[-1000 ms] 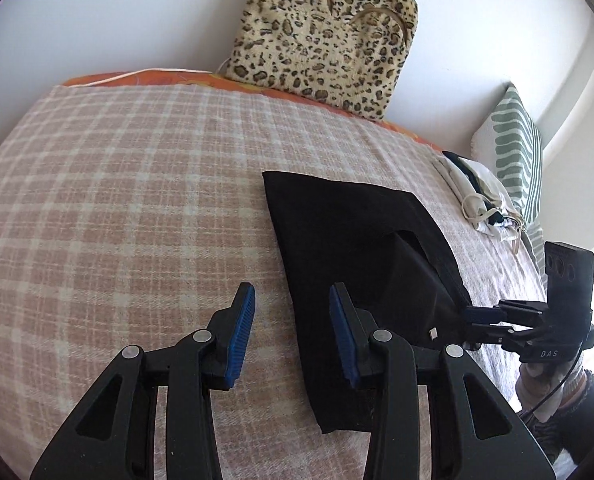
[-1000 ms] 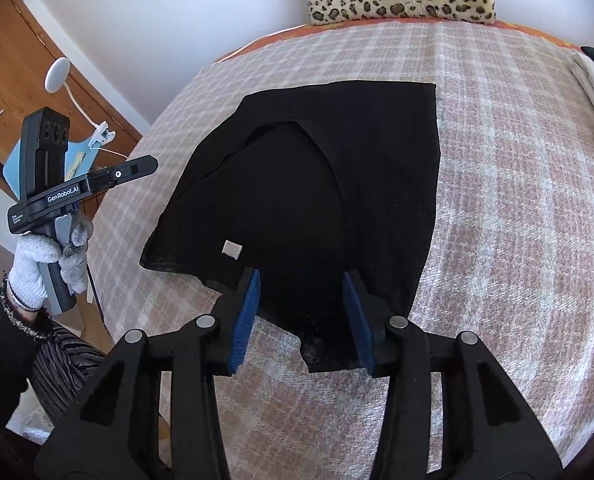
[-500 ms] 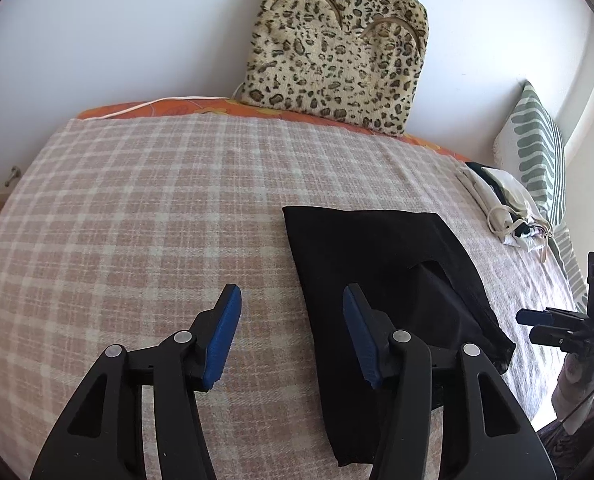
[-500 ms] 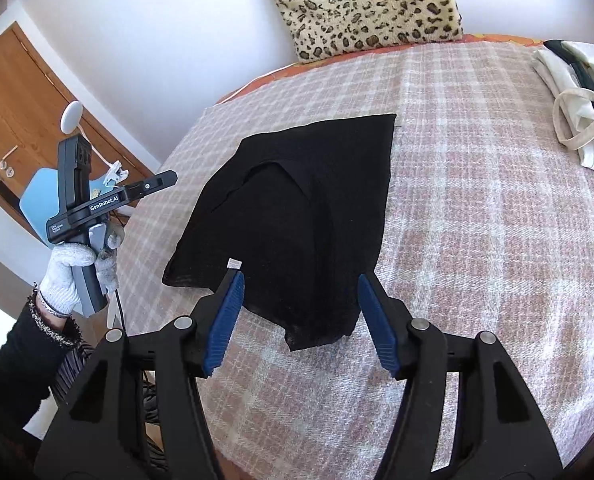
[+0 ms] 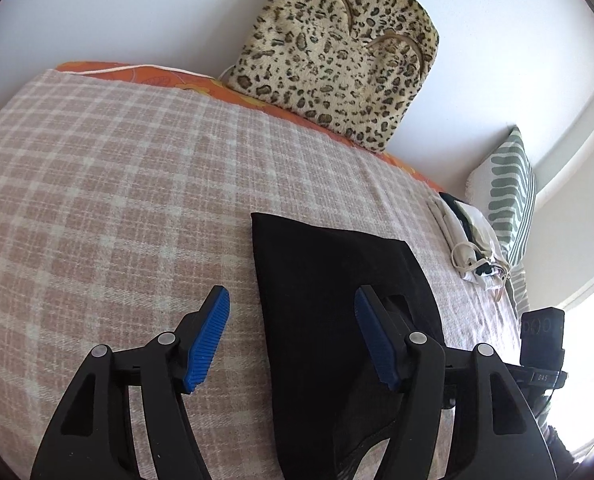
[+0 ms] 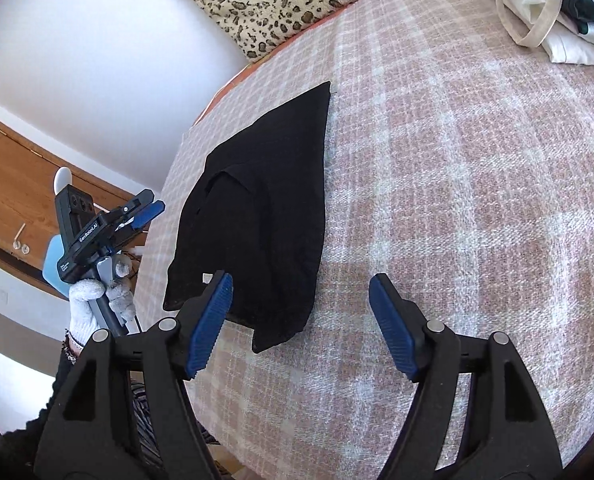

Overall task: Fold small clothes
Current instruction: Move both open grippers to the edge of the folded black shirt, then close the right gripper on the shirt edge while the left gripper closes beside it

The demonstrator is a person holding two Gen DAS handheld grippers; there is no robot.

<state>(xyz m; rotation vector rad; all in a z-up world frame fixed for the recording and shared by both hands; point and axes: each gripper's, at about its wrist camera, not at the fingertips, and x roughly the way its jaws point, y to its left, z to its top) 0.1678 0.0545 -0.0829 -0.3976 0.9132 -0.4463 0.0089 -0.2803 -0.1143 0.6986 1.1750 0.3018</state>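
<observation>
A black garment (image 5: 329, 300) lies partly folded on the pink checked bed cover (image 5: 117, 200); it also shows in the right wrist view (image 6: 265, 216), with a small white label near its near edge. My left gripper (image 5: 293, 336) is open and empty, raised over the garment's left edge. My right gripper (image 6: 299, 320) is open and empty, above the garment's near right corner. The left gripper also shows at the left of the right wrist view (image 6: 137, 216), held off the bed's side in a white-gloved hand.
A leopard-print cushion (image 5: 337, 52) leans on the wall at the bed's head. A pile of folded white and dark clothes (image 5: 469, 244) lies at the right, next to a green-striped pillow (image 5: 509, 200). A wooden door (image 6: 21, 184) stands left of the bed.
Both grippers have opened wider. The right gripper has let go of the garment's edge and swung right and back. The left gripper's view has shifted slightly over the garment.
</observation>
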